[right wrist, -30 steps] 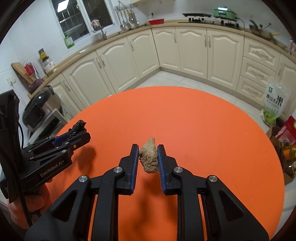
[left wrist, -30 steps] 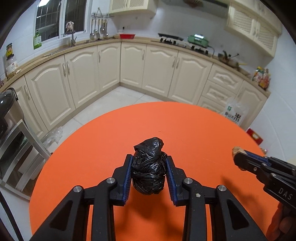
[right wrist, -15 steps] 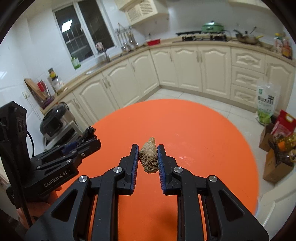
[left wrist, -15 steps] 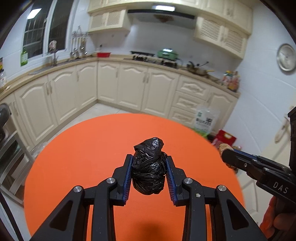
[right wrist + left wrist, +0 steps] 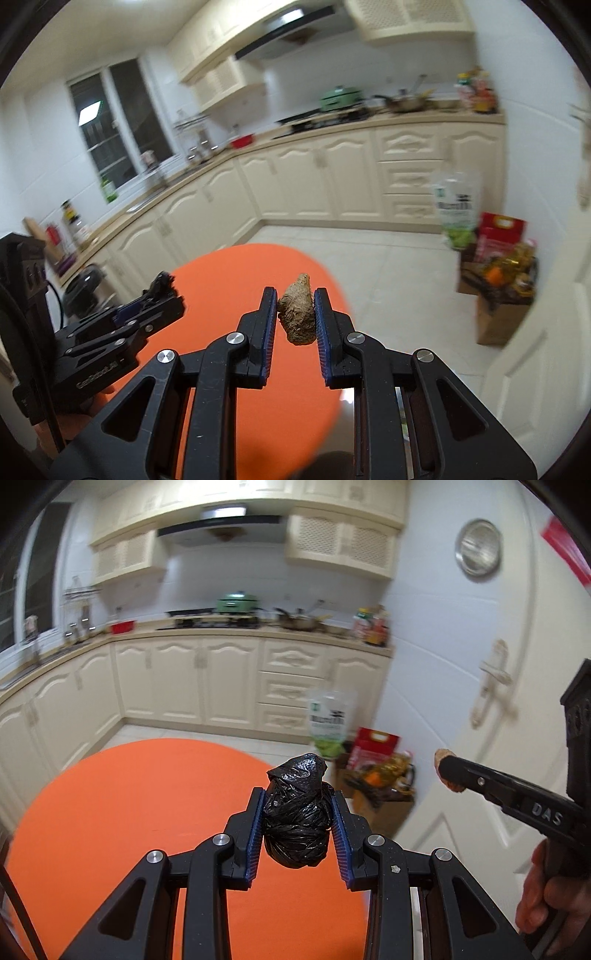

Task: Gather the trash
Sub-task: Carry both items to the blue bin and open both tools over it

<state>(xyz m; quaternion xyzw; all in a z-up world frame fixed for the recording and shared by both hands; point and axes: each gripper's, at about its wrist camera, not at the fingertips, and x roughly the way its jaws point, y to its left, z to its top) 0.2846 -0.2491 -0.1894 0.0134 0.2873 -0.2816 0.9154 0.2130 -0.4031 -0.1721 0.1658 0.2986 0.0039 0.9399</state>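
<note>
Change: both grippers have lifted and swung rightward off the round orange bench (image 5: 122, 812)
Left gripper (image 5: 297, 825): clamped on crumpled black plastic bag ball (image 5: 297, 819)
Right gripper (image 5: 295, 319): clamped on brown knobbly ginger scrap (image 5: 298, 314)
Meaning: likely carrying both to a bin

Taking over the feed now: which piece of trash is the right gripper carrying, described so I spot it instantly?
Start at the round orange table, then come to the right gripper held above its edge. Pinched between the blue-padded fingers is a knobbly tan lump, dry and rough. It differs from the crinkled, shiny black plastic bundle in the left gripper.
</note>
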